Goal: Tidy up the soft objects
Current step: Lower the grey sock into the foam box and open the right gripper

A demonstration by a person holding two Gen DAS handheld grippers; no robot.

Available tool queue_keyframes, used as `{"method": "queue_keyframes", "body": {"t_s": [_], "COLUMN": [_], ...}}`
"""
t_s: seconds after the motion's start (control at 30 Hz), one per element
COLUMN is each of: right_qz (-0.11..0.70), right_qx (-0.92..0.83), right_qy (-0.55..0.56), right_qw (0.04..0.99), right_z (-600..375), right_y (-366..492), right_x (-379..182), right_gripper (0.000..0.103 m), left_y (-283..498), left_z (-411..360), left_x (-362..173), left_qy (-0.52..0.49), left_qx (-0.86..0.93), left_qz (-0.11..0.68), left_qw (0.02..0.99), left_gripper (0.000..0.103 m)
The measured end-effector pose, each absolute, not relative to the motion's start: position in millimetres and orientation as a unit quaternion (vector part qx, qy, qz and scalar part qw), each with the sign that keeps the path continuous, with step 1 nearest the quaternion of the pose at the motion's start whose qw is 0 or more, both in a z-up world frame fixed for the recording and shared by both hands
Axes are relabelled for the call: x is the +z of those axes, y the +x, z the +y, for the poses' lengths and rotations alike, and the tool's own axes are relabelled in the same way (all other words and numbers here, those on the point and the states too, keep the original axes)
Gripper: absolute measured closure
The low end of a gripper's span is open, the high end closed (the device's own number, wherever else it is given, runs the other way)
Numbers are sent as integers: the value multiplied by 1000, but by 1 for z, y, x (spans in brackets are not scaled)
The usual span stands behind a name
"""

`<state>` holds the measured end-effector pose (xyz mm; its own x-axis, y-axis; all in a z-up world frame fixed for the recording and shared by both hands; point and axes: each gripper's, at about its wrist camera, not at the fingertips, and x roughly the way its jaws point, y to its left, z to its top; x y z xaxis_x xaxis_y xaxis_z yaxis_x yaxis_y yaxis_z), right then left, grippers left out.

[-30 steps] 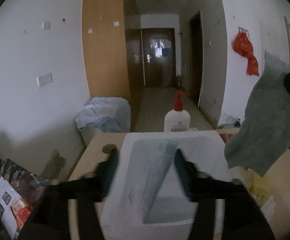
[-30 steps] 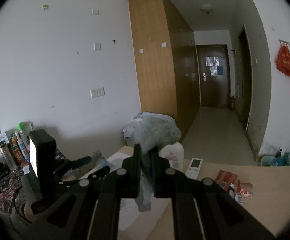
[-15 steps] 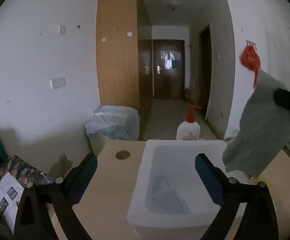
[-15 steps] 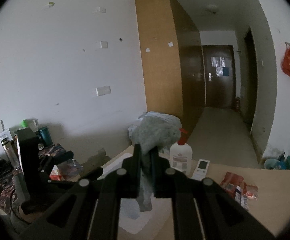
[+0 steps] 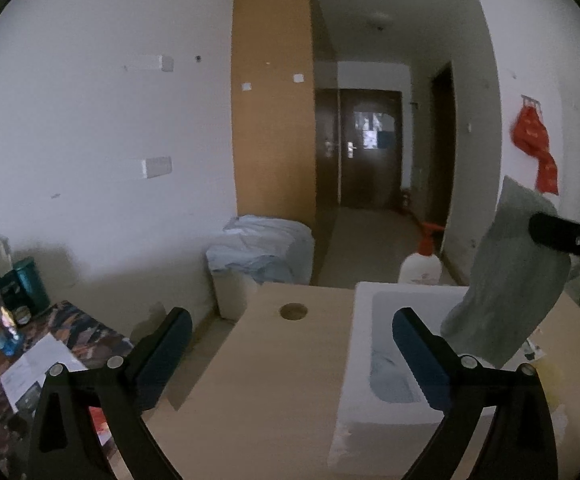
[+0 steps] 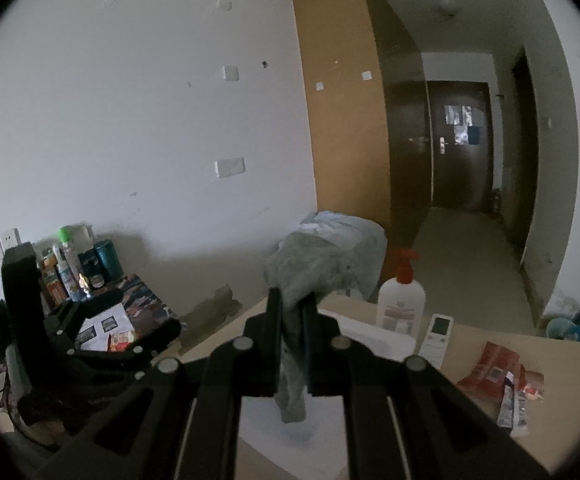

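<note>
Above the white bin [image 5: 374, 364], R gripper [image 6: 292, 344] pinches grey cloth [image 6: 306, 276]; L gripper [image 5: 290, 344] opening, empty.

Bare table [image 5: 273, 376] open from 6 to 12 o'clock ahead of the left gripper [image 5: 290, 344]. White bin [image 5: 354, 400] blocks 2 o'clock, grey cloth [image 5: 506, 280] hangs over its far right corner. Pump bottle [image 6: 400, 296], remote [image 6: 436, 334], snack packets [image 6: 498, 372] crowd the right side.
</note>
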<state>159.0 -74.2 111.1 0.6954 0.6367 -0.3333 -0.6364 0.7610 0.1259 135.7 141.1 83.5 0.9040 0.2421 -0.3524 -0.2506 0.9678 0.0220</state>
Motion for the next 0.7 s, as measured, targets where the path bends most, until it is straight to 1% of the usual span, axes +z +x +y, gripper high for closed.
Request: {"method": "queue_keyframes", "body": {"t_s": [0.43, 0.7], "right_qz": [212, 219], "right_qx": [341, 330], "right_qy": [-3, -25], "right_qw": [916, 918], "right_z": [-60, -51], "right_y": [176, 179], "right_x": [95, 90], "right_gripper": [91, 91], "left_y": [132, 132], "left_z": [152, 154], "left_x": [81, 81], "left_qy": [-20, -22], "left_qx": [136, 140], "left_qz": [176, 176], "left_qw": [975, 974], "left_gripper": [2, 2]}}
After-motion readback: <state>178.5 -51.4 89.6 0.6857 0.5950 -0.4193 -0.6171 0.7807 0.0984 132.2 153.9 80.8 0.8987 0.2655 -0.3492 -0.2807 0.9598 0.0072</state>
